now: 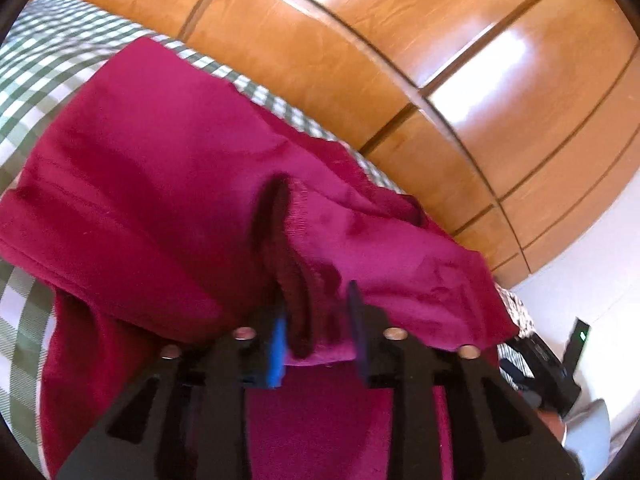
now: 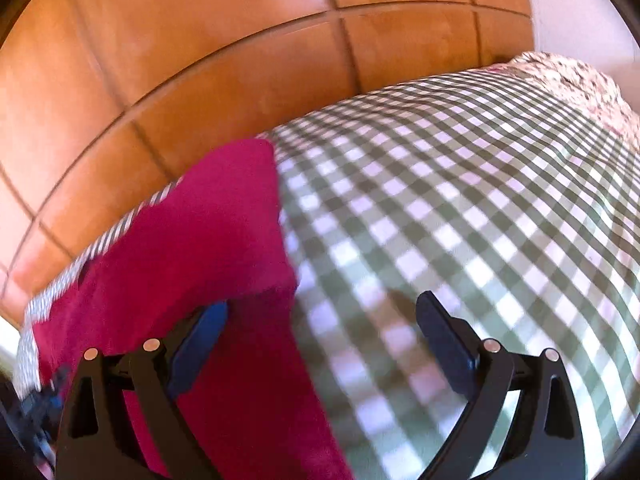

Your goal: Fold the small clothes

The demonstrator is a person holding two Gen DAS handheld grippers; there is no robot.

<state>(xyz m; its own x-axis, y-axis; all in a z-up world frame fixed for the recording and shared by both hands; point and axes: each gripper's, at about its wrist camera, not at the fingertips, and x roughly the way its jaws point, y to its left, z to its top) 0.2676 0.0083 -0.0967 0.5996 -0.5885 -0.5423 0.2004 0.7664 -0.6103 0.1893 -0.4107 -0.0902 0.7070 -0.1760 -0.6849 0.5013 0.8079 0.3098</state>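
A magenta garment [image 1: 160, 184] lies spread on a green-and-white checked bed cover [image 1: 44, 72]. My left gripper [image 1: 316, 320] is shut on a ribbed hem of the garment, which bunches between its blue pads. In the right wrist view the same garment [image 2: 208, 240] lies at the left on the checked cover [image 2: 460, 208]. My right gripper [image 2: 320, 340] is open and empty, just above the cover; its left finger hovers over the garment's right edge and its right finger over bare cover.
A wooden wardrobe with panelled doors [image 1: 400, 60] stands close behind the bed and also fills the top of the right wrist view [image 2: 200, 40]. A patterned pillow or blanket [image 2: 576, 76] lies at the far right. A dark device with a green light [image 1: 576, 340] sits at lower right.
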